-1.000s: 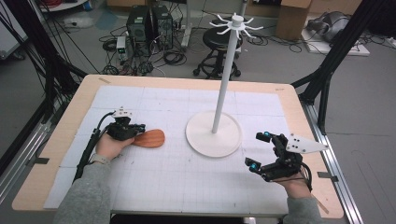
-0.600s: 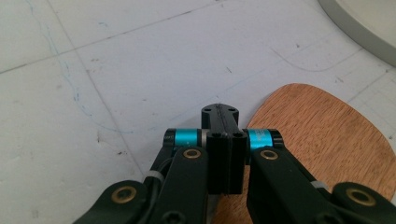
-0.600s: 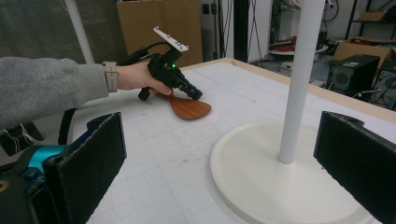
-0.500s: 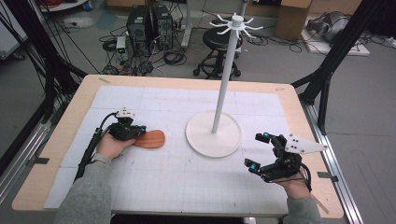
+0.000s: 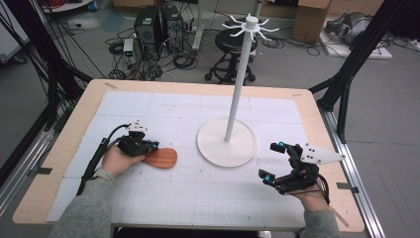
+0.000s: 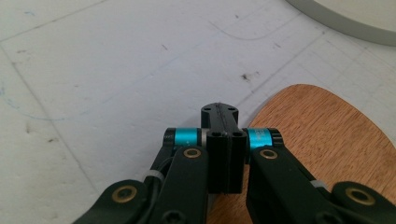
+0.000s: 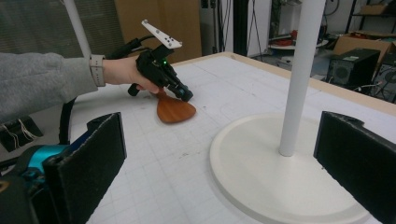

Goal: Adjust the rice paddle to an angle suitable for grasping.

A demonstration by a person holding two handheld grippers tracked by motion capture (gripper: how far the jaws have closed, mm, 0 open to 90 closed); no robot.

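With its jaws together low over the near edge of the wooden paddle (image 5: 161,158), the left gripper (image 6: 219,114) appears positioned to pin or pinch it, though whether wood sits between the jaws cannot be told. The paddle lies flat on the gridded mat (image 5: 198,198), left of the white stand (image 5: 228,144). Right gripper (image 5: 280,161) hovers, jaws wide apart, holding nothing, probably waiting.

L hand-held gripper (image 5: 148,147) closed; R hand-held gripper (image 5: 275,161) spread.

Grey sleeves (image 5: 84,213), a wristwatch (image 7: 97,70), and black grippers with cyan bands (image 6: 187,136) and brass screws (image 6: 192,152).
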